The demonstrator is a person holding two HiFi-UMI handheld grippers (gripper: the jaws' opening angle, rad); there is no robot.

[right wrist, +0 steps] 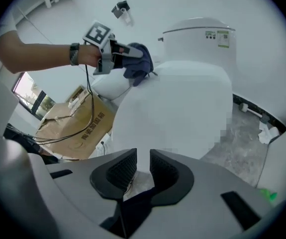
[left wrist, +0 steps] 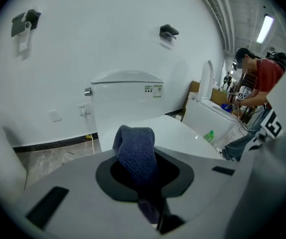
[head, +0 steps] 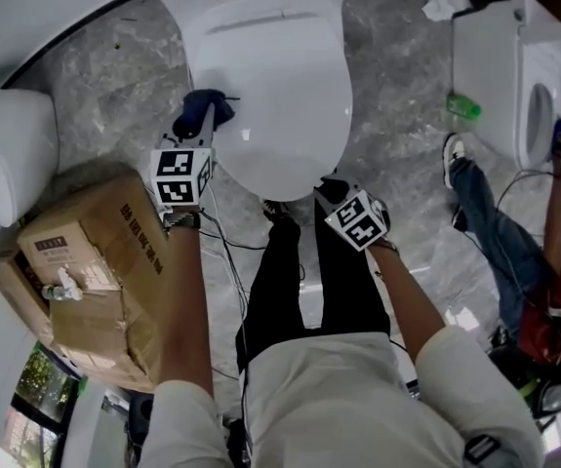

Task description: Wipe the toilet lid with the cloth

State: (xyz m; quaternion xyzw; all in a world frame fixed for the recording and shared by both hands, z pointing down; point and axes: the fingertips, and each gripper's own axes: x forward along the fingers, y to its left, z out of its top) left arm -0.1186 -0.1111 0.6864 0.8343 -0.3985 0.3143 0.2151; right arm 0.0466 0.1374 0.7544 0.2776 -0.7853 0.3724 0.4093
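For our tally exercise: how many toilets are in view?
3: middle toilet, at the cloth; left toilet, beside the box; right toilet, at the far right. More may be hidden.

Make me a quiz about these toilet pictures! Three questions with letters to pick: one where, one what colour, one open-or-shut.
1. Where is the cardboard box?
A. hanging on a wall
B. on the floor, under the left arm
C. in a sink

2. What colour is the cloth?
A. yellow
B. red
C. dark blue

3. How is the toilet lid?
A. down
B. standing up
C. broken off

Answers: 1 B, the box sits low beside the toilet lid; 2 C, the left gripper pinches a dark blue cloth; 3 A, the lid lies flat and shut.
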